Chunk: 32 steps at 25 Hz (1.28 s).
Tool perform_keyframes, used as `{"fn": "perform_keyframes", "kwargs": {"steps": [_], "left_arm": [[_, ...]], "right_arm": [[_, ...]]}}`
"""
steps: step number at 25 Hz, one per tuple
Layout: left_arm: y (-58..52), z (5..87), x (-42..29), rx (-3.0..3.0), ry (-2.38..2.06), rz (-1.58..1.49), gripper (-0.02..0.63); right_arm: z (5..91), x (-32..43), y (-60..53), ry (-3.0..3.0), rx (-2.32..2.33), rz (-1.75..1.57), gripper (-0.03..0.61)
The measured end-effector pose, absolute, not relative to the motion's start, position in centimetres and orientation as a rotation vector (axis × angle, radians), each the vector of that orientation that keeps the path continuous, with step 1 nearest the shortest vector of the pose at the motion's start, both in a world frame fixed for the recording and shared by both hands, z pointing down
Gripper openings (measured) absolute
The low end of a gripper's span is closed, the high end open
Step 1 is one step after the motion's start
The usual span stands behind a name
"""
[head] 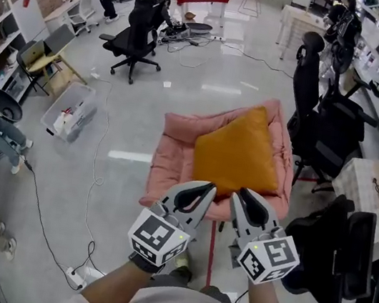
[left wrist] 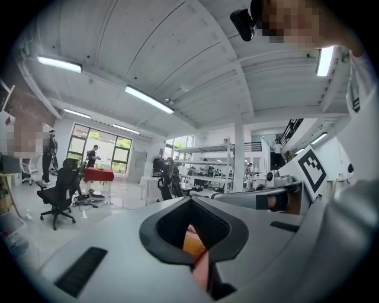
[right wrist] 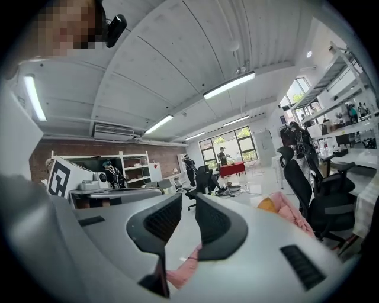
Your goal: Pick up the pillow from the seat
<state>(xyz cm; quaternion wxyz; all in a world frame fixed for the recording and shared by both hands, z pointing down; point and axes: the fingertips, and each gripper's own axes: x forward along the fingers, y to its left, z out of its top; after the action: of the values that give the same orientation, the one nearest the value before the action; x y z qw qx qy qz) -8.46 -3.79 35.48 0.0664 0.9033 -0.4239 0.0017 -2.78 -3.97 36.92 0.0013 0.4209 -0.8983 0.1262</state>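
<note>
Orange pillow (head: pixel 238 156) flat on pink seat (head: pixel 169 162) (diamond-wise)

Pink cushioned seat (head: pixel 172 157) on glossy grey floor (head: pixel 212 64), orange pillow (head: pixel 236 155) directly on it

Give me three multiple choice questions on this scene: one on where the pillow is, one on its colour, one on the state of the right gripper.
1. Where does the pillow lie?
A. on the floor
B. on the pink seat
C. on a black office chair

2. What colour is the pillow?
A. orange
B. blue
C. white

3. How do the jaws of the right gripper stand?
A. clamped on the pillow
B. clamped on the seat's edge
C. a little apart, with nothing between them

Answers:
1 B: the head view shows the pillow resting on the pink seat.
2 A: its cover is plain orange.
3 C: the right gripper view shows a narrow gap between the jaws, with nothing in it.
</note>
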Motion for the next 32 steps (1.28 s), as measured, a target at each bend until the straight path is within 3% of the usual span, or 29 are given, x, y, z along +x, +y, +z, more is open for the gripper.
{"fn": "perform_keyframes", "kwargs": {"steps": [19,32], "left_arm": [[-16.4,37.2,-7.8,2.707,-1.199,-0.035,0.009],[-30.2,41.6,-2.4,2.658,-1.234,0.058,0.009]], "right_arm": [[37.8,-1.3,-17.1,-2.728,1.410,0.396,0.134],[45.0,5.9,-33.8,-2.592,1.379,0.481,0.249]]}}
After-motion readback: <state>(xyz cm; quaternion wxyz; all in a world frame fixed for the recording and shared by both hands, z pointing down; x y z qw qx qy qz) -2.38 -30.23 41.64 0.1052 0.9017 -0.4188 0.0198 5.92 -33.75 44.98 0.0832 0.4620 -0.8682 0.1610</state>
